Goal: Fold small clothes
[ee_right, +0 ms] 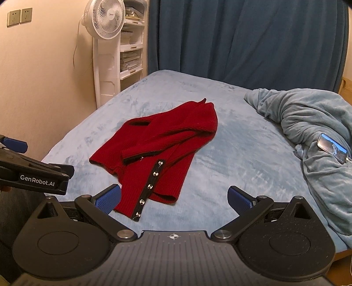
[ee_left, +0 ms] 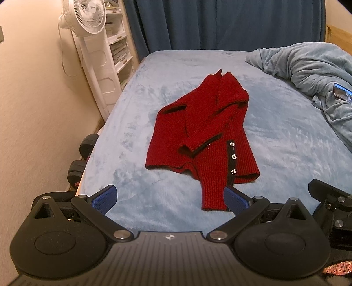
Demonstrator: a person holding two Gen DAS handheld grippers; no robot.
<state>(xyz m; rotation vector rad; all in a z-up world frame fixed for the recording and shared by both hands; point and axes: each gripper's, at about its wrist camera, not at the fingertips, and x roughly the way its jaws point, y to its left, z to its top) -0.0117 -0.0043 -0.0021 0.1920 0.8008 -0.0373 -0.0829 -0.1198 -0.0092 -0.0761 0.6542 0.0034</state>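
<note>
1. Bedroom: pale blue bed, dark blue curtain, white pedestal fan.
2. Red knit cardigan mid-bed, partly folded: one sleeve crossed over the body, the other trailing off the near hem.
3. Left hand-held gripper and right hand-held gripper: fingers apart, holding nothing, near the hem.
4. Remaining, likely: tuck sleeve, fold body.
5. Legible: "GenRobot.AI" on the left unit.

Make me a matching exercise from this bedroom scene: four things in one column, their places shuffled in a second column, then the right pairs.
Things:
1. red cardigan
2. phone
3. white fan
4. dumbbells

Places:
A. on the floor beside the bed
B. on the crumpled blanket
C. standing by the wall
D. spread on the bed

Pairs: 1-D, 2-B, 3-C, 4-A
</note>
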